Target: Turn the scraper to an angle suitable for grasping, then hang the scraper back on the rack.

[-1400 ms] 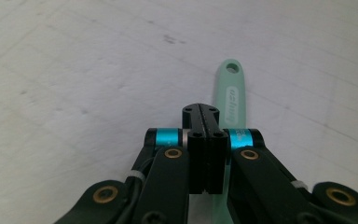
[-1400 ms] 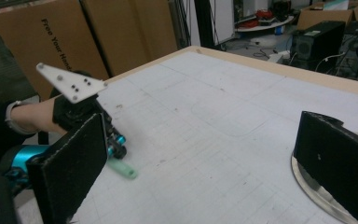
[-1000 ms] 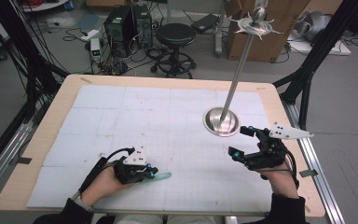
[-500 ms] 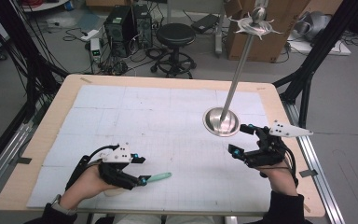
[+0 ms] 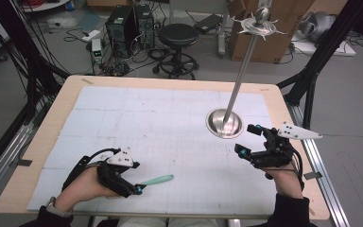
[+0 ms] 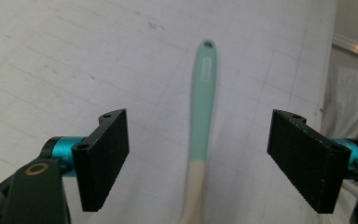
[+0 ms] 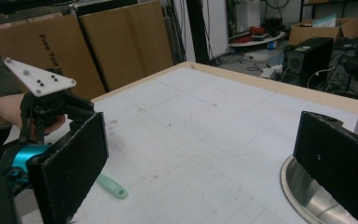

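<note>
The left claw point(image 5: 139, 189) is held low and level over the desk point(image 5: 170, 123); its jaws, just opened, are released from the spatula point(image 5: 157, 180). The right claw point(image 5: 248, 139) is held released beside the stand base point(image 5: 224, 123).

Mint-green plastic spatula point(image 5: 157, 179) lies on tabletop point(image 5: 170, 118) near front left, just right of left tool point(image 5: 133, 186); steel-pole round-base stand point(image 5: 225, 124) back right, just behind right tool point(image 5: 248, 139).
</note>
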Motion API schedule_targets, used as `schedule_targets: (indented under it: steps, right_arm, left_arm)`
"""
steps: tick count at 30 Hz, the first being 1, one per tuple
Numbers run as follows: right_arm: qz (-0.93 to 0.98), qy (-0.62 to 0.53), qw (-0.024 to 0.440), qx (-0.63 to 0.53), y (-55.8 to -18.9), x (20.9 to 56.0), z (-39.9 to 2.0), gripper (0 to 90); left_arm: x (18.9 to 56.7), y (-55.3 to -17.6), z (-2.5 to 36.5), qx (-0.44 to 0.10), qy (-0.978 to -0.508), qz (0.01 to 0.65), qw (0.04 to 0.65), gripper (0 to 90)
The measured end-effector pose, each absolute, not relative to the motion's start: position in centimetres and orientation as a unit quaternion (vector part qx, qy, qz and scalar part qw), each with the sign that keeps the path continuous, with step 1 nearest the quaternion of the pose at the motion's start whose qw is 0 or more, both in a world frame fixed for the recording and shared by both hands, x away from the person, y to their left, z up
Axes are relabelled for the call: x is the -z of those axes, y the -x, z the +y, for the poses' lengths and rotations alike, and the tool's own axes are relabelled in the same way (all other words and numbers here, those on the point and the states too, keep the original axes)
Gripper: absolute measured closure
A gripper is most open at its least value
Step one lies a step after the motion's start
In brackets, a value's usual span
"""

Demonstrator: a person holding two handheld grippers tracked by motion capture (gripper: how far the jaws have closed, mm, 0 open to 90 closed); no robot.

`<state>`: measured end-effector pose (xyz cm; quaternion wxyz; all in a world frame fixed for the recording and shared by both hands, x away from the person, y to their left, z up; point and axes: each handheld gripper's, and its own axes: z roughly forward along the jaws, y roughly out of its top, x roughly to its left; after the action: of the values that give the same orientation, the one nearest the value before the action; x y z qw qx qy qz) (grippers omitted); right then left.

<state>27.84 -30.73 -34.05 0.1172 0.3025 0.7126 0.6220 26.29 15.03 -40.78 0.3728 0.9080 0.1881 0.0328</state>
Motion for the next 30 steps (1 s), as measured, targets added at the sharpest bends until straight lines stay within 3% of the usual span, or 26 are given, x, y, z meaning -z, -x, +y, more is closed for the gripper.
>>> schedule_targets:
  steps: [15,30]
  right_arm:
    - [0.715,-0.305,0.114,-0.619,-27.7,34.3,-30.8,2.0]
    - [0.715,-0.308,0.112,-0.618,-27.8,34.6,-31.1,2.0]
  left_arm:
    - [40.7,-28.2,13.3,0.021,-0.955,0.126,0.270,24.7]
    - [40.4,-29.1,12.0,0.029,-0.980,0.104,0.164,49.8]
